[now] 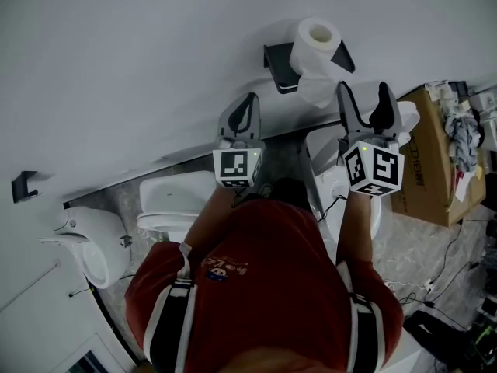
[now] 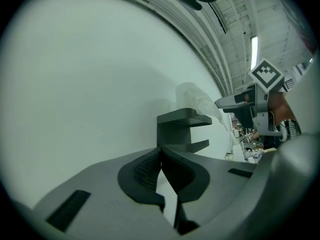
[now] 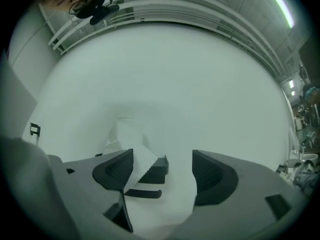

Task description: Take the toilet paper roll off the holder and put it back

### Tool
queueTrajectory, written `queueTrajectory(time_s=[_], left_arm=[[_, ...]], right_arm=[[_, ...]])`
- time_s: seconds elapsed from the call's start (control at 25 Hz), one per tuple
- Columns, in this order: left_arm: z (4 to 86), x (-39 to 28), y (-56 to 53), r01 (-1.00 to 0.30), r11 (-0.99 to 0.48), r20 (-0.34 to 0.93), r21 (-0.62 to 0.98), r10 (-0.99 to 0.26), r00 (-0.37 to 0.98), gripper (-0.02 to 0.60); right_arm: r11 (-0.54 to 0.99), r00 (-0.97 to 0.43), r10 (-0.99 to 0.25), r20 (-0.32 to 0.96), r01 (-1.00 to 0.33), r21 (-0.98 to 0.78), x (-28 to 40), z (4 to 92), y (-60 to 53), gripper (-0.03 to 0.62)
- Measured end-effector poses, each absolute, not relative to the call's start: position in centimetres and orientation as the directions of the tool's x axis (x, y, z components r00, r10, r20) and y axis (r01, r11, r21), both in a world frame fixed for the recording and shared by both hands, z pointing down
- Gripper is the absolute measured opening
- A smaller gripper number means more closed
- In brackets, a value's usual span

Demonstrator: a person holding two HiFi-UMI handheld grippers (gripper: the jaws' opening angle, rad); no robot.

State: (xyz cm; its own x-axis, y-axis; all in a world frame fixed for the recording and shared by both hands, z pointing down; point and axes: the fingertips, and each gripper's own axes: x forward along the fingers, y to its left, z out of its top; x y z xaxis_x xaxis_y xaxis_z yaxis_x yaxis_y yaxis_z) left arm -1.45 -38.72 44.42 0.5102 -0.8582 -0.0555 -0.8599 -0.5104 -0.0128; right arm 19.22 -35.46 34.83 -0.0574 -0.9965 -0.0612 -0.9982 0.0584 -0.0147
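Toilet paper roll (image 1: pixel 314 41) seated on its wall holder (image 1: pixel 279 67) — left gripper (image 1: pixel 250 99) clenched on nothing; right gripper (image 1: pixel 362 90) released, jaws apart near the roll.

Pretty sure this is a bathroom mock-up parked inside some industrial hall, not a real bathroom. There's a bare white wall (image 1: pixel 155 68) with a black holder (image 1: pixel 278 68) and toilet paper roll (image 1: pixel 314 43). Loose white toilets (image 1: pixel 175 200) sit below the holder. Right of it are an overstuffed cardboard box (image 1: pixel 435 162) and cables (image 1: pixel 454 259) on the floor. High above it is a ribbed warehouse ceiling (image 2: pixel 235 34) with a strip light (image 2: pixel 254 49).
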Motion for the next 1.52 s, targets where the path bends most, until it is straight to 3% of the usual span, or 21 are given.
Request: queueTrajectory(time_s=[0.32, 0.72, 0.84, 1.08, 1.52], left_arm=[[44.7, -1.6, -38.6, -0.859, -0.512, -0.056, -0.015, -0.857, 0.512, 0.018], [44.4, -1.7, -38.3, -0.861, -0.509, -0.053, -0.02, -0.859, 0.509, 0.018], [44.4, -1.4, -38.2, -0.86, -0.511, -0.051, -0.019, -0.858, 0.511, 0.018], [44.1, -1.4, -37.9, -0.86, -0.51, -0.065, -0.022, -0.858, 0.51, 0.018], [43.7, -1.4, -37.5, -0.865, -0.501, -0.074, -0.031, -0.861, 0.502, 0.018]], right_arm=[[0.047, -0.047, -0.998, 0.044, -0.999, -0.003, 19.7, 39.5, -34.1, 0.369], [0.005, -0.008, -0.997, 0.072, -0.999, -0.036, 20.8, 42.2, -32.8, 0.307], [0.005, -0.008, -0.997, 0.083, -0.999, -0.046, 21.2, 42.6, -32.8, 0.258], [0.01, -0.018, -0.998, 0.06, -0.991, -0.13, 21.4, 42.6, -32.7, 0.031], [0.01, -0.011, -1.0, 0.016, -0.995, -0.099, 21.7, 41.5, -32.1, 0.011]])
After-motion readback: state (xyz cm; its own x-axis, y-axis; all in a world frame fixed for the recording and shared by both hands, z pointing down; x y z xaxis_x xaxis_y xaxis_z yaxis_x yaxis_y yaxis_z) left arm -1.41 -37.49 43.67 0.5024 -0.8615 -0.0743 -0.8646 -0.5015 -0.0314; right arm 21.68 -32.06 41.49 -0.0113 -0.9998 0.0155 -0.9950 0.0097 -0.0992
